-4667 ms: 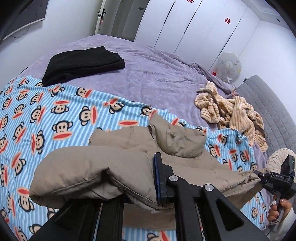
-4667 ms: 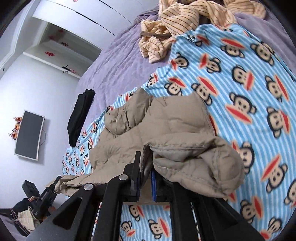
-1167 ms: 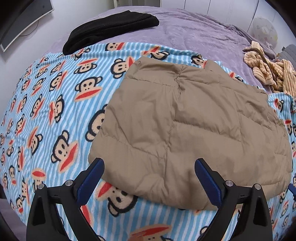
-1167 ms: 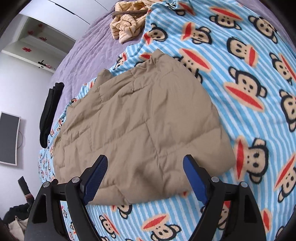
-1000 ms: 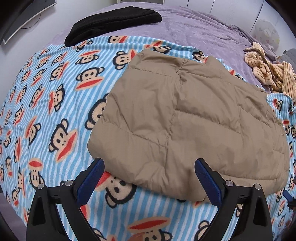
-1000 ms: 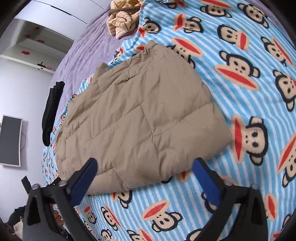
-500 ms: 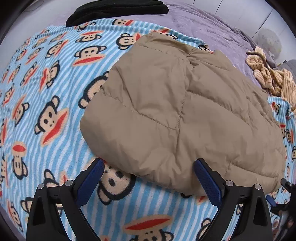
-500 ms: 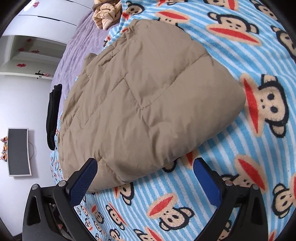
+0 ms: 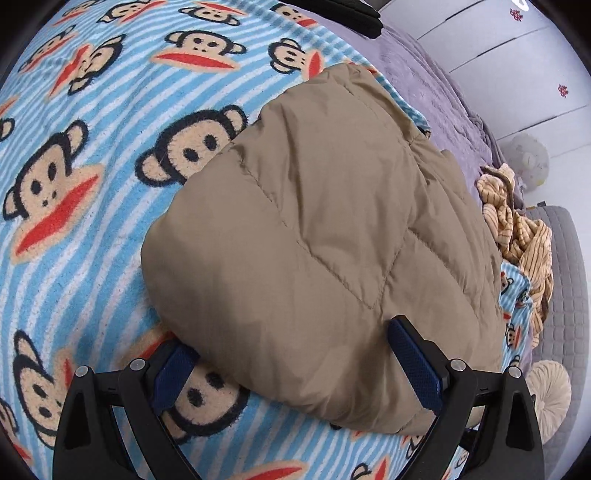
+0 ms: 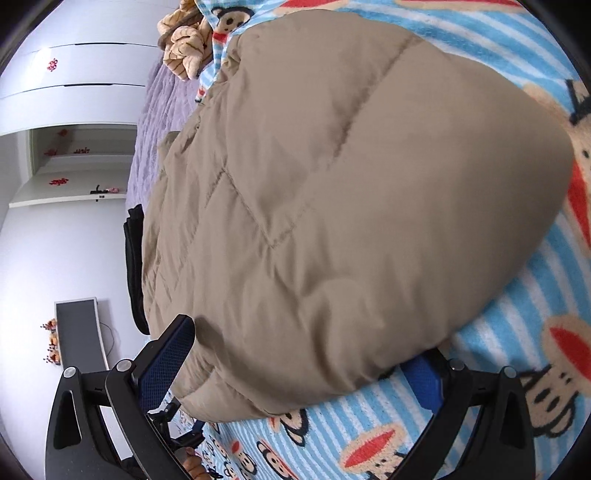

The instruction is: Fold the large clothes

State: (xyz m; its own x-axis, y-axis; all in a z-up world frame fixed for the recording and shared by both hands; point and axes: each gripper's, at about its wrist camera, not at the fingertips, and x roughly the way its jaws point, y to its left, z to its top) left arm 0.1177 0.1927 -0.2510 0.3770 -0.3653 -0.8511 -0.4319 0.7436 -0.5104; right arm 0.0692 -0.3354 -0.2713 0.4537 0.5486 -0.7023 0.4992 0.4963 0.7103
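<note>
A tan quilted jacket (image 9: 332, 240) lies folded into a puffy bundle on the blue striped monkey blanket (image 9: 92, 110). My left gripper (image 9: 295, 369) is open and straddles the bundle's near left corner; its left pad (image 9: 173, 373) is tucked at the lower edge and its right pad (image 9: 413, 362) rests against the top fabric. In the right wrist view the jacket (image 10: 332, 203) fills the frame. There my right gripper (image 10: 295, 369) is open around the near right corner, with the jacket's edge partly hiding its right pad (image 10: 424, 373).
A black folded garment (image 9: 351, 14) lies beyond the jacket on the purple bedspread (image 9: 424, 74). A beige striped garment (image 9: 517, 229) is heaped at the far right beside a grey quilted surface (image 9: 561, 295). A cream round cushion (image 9: 550, 391) sits low on the right. A screen (image 10: 81, 332) hangs on the wall.
Both grippers, shut on the lifted jacket 4.7 s ago, are open. In the last second they moved forward and down until the bundle's near edge sits between their fingers.
</note>
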